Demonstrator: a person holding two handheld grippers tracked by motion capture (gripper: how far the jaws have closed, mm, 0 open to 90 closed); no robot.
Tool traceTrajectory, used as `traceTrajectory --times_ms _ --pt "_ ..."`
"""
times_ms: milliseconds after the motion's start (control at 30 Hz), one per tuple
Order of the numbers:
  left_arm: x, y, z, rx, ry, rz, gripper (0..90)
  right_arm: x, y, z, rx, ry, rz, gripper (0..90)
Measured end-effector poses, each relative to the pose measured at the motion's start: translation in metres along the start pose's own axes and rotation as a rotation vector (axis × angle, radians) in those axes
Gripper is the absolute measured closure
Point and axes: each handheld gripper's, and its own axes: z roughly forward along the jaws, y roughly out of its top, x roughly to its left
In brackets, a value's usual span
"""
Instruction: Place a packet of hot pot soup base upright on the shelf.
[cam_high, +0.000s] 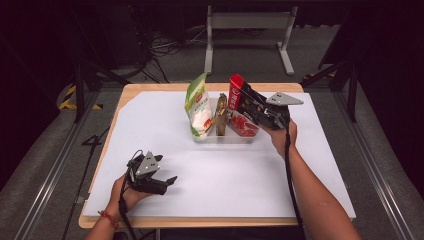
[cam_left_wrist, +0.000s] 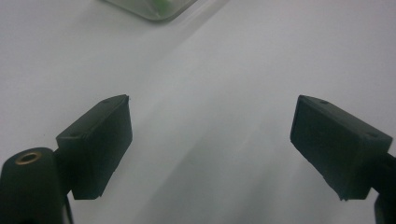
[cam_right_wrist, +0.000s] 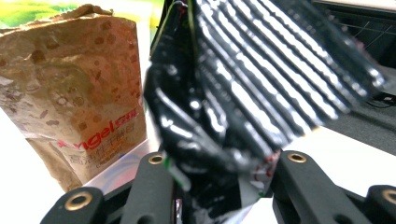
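Overhead, right gripper clamped the glossy red-and-black foil snack bag standing in the clear plastic tray. Left gripper rested apart, empty. Right gripper view: crinkly, slippery, light foil, best pinched by its edge seam.

A: What carries everything?

B: A wooden table, nearly all of it covered by a white sheet that lies flat on it. The wood shows as a thin border around the sheet.

A: And what lies on the sheet?

B: A clear tray, toward the table's far edge and about midway across. The near half of the sheet, on the person's side of the tray, is plain white.

A: Does the tray reach the wooden border?

B: No, it sits wholly on the sheet.
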Motion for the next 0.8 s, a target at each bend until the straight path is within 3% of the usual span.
traceTrajectory --times_ms 800 --pt "-0.001 0.0 0.001 0.009 0.0 0.004 13.3 0.001 0.002 -0.022 0.033 -0.044 -0.053 63.8"
